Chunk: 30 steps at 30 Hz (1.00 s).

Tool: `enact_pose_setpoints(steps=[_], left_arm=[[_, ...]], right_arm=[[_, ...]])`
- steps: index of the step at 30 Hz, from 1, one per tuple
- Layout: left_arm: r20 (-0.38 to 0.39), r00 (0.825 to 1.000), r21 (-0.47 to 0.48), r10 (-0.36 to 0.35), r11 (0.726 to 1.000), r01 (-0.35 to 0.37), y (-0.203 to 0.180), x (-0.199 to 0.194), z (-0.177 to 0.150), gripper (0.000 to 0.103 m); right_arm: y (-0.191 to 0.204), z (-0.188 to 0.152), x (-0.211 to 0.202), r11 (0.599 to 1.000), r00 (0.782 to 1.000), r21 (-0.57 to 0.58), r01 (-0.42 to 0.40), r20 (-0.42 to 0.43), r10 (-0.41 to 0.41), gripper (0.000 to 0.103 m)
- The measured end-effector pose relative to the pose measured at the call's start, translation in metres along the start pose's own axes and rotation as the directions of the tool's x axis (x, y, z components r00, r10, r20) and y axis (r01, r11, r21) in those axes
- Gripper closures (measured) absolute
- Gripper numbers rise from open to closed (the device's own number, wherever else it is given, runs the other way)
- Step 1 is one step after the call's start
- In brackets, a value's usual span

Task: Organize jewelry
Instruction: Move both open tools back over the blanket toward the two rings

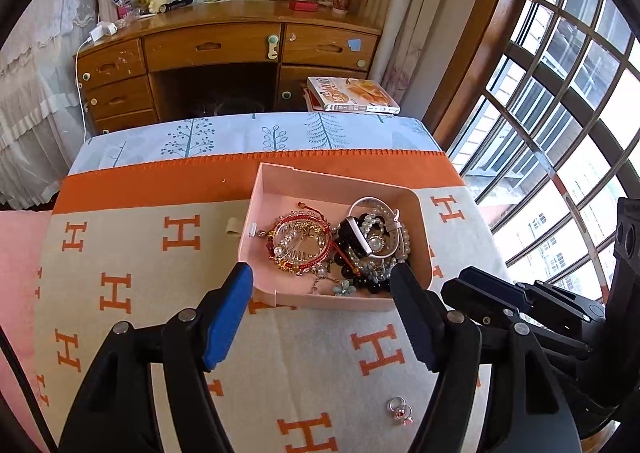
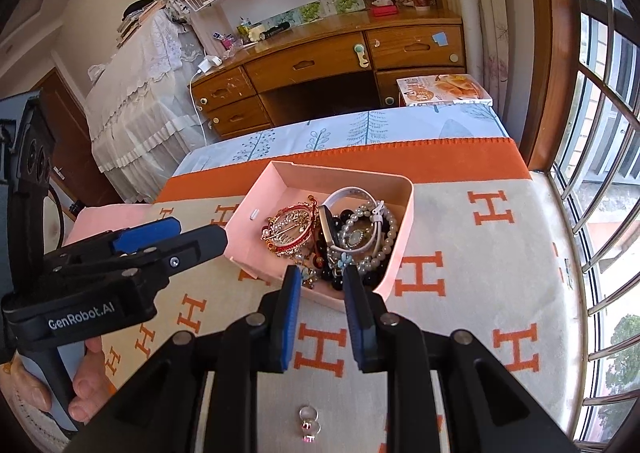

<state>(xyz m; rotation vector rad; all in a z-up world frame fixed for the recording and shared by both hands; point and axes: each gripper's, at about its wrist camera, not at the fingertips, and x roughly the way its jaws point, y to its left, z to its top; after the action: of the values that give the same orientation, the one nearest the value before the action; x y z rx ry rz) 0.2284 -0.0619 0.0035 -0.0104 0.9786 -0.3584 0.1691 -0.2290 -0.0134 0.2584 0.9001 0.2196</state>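
Sunlit and cluttered, the bedroom held a wooden desk (image 1: pixel 224 49) against the far wall and a barred window (image 1: pixel 560 125) to the right, with a blanket (image 1: pixel 160 261) patterned in orange H shapes spread as the work surface. At the near edge of that blanket the left gripper (image 1: pixel 322 281) stood with its jaws spread wide and nothing between them, its fingertips straddling the near wall of a pink tray (image 1: pixel 336 185). The right gripper (image 2: pixel 322 277) hovered just above the tray's near rim with its jaws narrowly parted, pinching nothing. Inside the tray lay a heap of jewelry: a red and gold bracelet (image 1: pixel 298 241) on the left, a white-strapped watch (image 1: pixel 360 237) and strings of dark and pearl beads (image 1: pixel 384 253) on the right. Two small rings (image 2: pixel 309 419) lay apart on the blanket, nearer than the tray. Beyond the blanket's orange border ran a pale sheet printed with trees (image 1: pixel 248 133), and a book (image 1: pixel 352 95) rested beside the desk.
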Motion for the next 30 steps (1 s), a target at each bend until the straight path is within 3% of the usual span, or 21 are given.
enact_pose_setpoints(steps=[8, 20, 25, 30], left_arm=[[0.061, 0.998, 0.014, 0.014, 1.0, -0.015, -0.007, -0.029, -0.027, 0.027], [0.074, 0.995, -0.04, 0.063, 0.997, -0.06, -0.008, -0.038, -0.102, 0.026], [0.046, 0.997, -0.102, 0.055, 0.994, -0.05, -0.001, -0.027, -0.133, 0.025], [-0.013, 0.999, -0.136, 0.043, 0.99, -0.045, 0.009, -0.01, -0.152, 0.025]], right_arm=[[0.003, -0.027, -0.021, 1.0, 1.0, -0.021, 0.01, 0.02, -0.009, 0.081], [0.018, -0.11, -0.019, 0.992, 0.998, -0.124, 0.037, -0.042, -0.043, 0.081], [0.028, -0.139, -0.005, 0.978, 0.993, -0.196, 0.066, -0.079, -0.083, 0.081], [0.027, -0.146, 0.007, 0.978, 0.99, -0.193, 0.077, -0.102, -0.098, 0.081]])
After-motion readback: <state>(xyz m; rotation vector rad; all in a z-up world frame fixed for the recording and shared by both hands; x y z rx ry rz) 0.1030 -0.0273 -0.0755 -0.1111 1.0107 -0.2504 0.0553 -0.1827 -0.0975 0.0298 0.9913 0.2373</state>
